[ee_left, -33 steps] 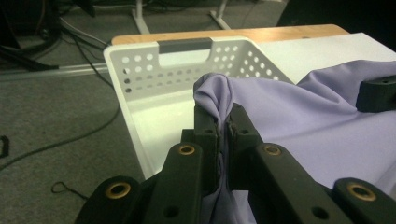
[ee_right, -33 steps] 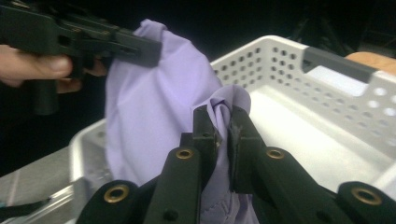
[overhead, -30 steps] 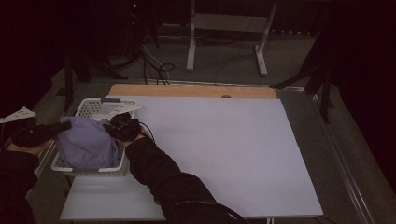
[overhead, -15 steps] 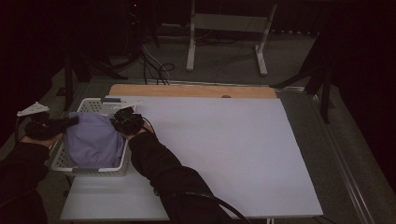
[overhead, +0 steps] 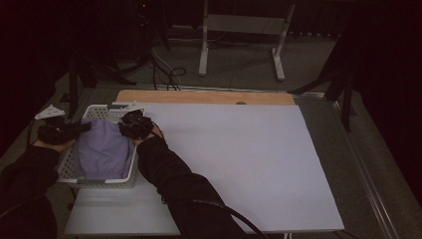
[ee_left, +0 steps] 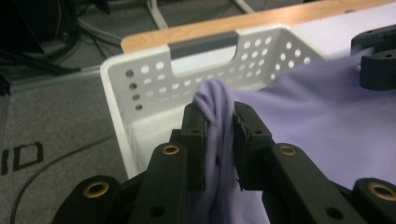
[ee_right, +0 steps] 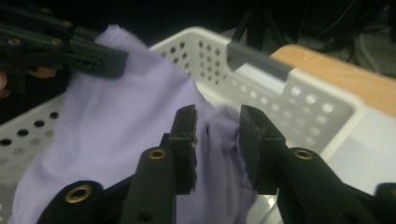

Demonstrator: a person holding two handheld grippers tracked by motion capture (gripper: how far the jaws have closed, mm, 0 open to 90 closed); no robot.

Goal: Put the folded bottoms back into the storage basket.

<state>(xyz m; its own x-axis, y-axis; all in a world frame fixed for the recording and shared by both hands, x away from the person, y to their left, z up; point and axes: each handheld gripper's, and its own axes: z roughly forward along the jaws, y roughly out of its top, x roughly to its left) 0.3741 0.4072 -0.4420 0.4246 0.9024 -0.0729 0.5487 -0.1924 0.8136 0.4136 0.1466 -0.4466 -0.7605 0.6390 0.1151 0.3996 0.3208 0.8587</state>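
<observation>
Nearest, two dark sleeves come in from 6 o'clock to a white basket [overhead: 69, 172] at the table's [overhead: 234, 164] 9 o'clock edge, a lilac cloth [overhead: 102, 147] lying in it. Both tongs have hold of that cloth: the left gripper [ee_left: 219, 123] is clamped on a bunched fold by the basket's left wall, and the right gripper [ee_right: 217, 126] has a ridge of cloth between jaws that stand somewhat apart, at the right rim. Rightward the white tabletop runs bare toward 3 o'clock. Beyond, a wooden strip [overhead: 206, 96] edges the far side, then cables [overhead: 166, 74] and a stand [overhead: 241, 37] at 12 o'clock. Since a second ago the cloth has spread wider between the grippers.
</observation>
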